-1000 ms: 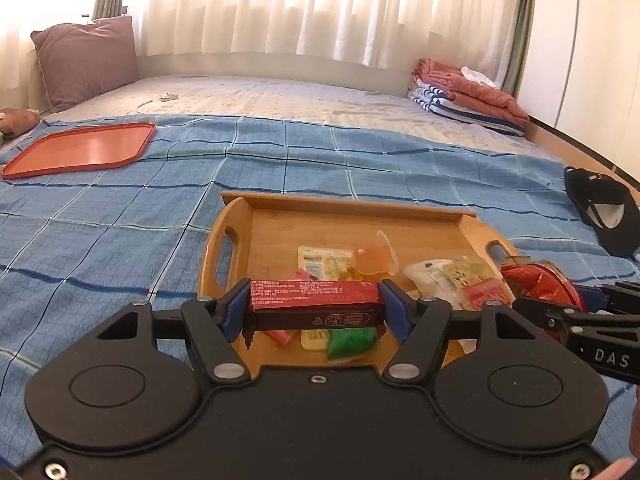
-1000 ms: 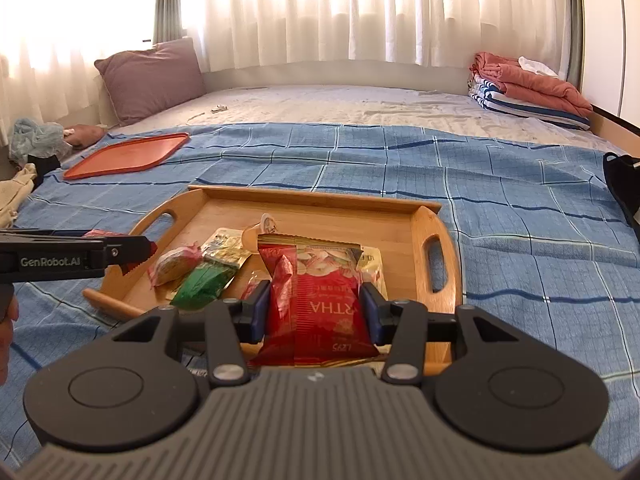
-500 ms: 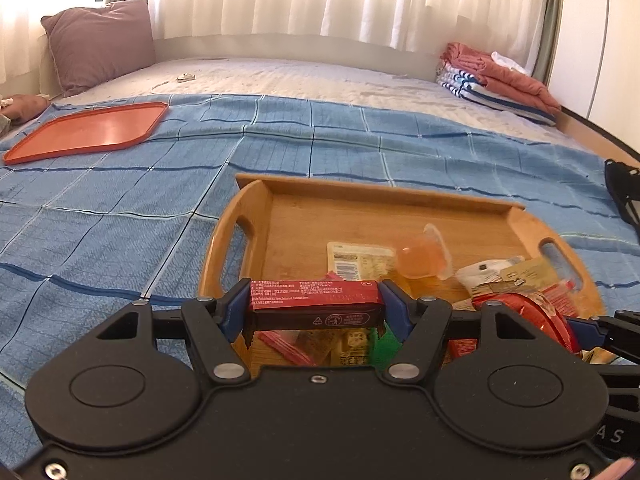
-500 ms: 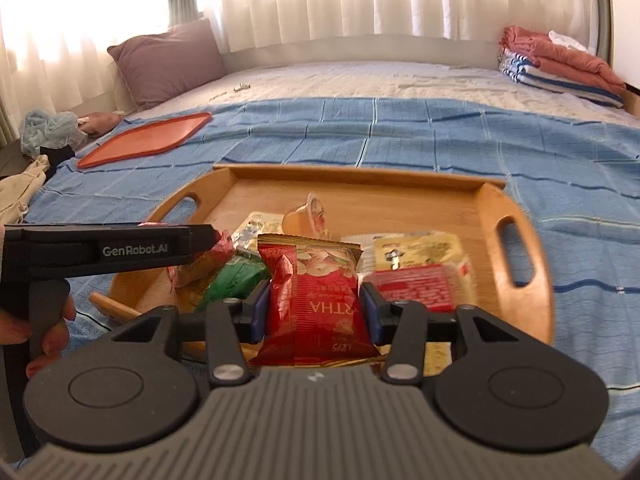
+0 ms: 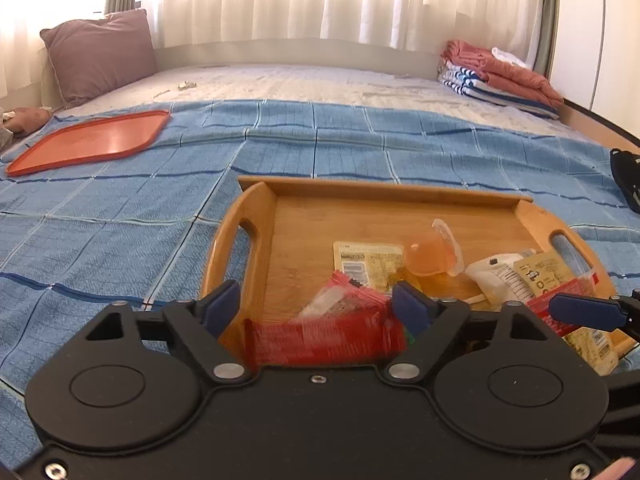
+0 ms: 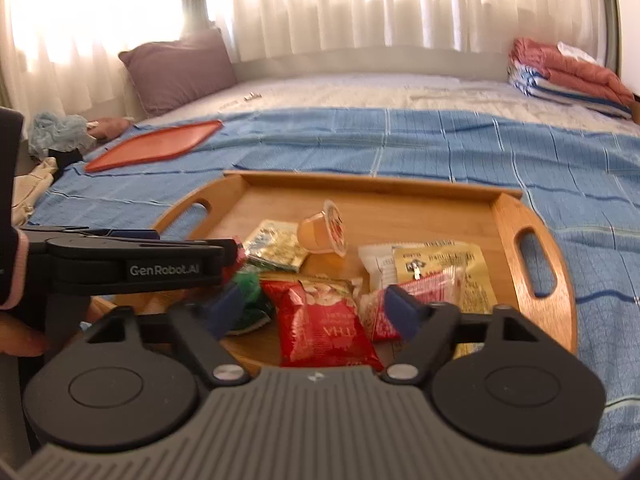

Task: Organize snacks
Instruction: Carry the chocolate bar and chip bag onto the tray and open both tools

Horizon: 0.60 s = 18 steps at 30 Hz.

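Two grippers, left gripper (image 5: 316, 308) and right gripper (image 6: 316, 314), are tilting down over one wooden tray (image 6: 536, 288), fingers spreading apart, each releasing one red packet: a bar (image 5: 324, 340), a bag (image 6: 324, 324).

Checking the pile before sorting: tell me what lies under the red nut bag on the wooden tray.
The red nut bag lies on the wooden tray, its left edge overlapping a green packet. Bare wood shows beside it. Anything directly beneath the bag is covered.
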### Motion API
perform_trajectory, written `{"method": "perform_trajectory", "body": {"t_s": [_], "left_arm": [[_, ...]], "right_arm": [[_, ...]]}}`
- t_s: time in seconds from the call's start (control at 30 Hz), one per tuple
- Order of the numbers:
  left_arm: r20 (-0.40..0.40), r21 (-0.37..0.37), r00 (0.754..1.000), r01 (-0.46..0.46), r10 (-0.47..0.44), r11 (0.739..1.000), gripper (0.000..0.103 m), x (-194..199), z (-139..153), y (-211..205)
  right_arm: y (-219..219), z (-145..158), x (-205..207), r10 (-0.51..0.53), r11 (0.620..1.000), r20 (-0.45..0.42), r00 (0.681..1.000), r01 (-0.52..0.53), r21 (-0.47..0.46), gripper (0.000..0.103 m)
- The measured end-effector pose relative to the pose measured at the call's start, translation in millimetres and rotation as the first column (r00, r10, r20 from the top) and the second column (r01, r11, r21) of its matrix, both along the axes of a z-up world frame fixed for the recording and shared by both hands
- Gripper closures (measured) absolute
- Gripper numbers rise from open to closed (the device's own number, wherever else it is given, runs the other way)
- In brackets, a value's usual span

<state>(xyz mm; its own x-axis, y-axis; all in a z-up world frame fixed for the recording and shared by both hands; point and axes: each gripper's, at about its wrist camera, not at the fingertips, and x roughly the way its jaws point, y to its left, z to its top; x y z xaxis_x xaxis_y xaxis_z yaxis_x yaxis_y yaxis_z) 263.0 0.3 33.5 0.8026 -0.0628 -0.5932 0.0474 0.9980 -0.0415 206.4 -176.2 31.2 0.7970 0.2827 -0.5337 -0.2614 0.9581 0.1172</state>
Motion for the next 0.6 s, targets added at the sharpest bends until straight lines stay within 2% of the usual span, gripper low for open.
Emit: {"method": "perform_trajectory", "body": {"t_s": [0.27,0.6], "left_arm": [[0.025,0.011,0.999,0.022,-0.022,1.000,0.012,-20.9,17.5,0.9],[0.026,0.005,0.998,0.050,-0.050,0.999,0.010,-62.0,28.5,5.3]], "right_arm": [[0.4,9.5,-16.3,0.015,1.000,0.018,1.000,-0.014,-0.008,0.015],[-5.4,15.8,-40.9,0.009,1.000,0.023,1.000,-0.009,-0.006,0.014]]}}
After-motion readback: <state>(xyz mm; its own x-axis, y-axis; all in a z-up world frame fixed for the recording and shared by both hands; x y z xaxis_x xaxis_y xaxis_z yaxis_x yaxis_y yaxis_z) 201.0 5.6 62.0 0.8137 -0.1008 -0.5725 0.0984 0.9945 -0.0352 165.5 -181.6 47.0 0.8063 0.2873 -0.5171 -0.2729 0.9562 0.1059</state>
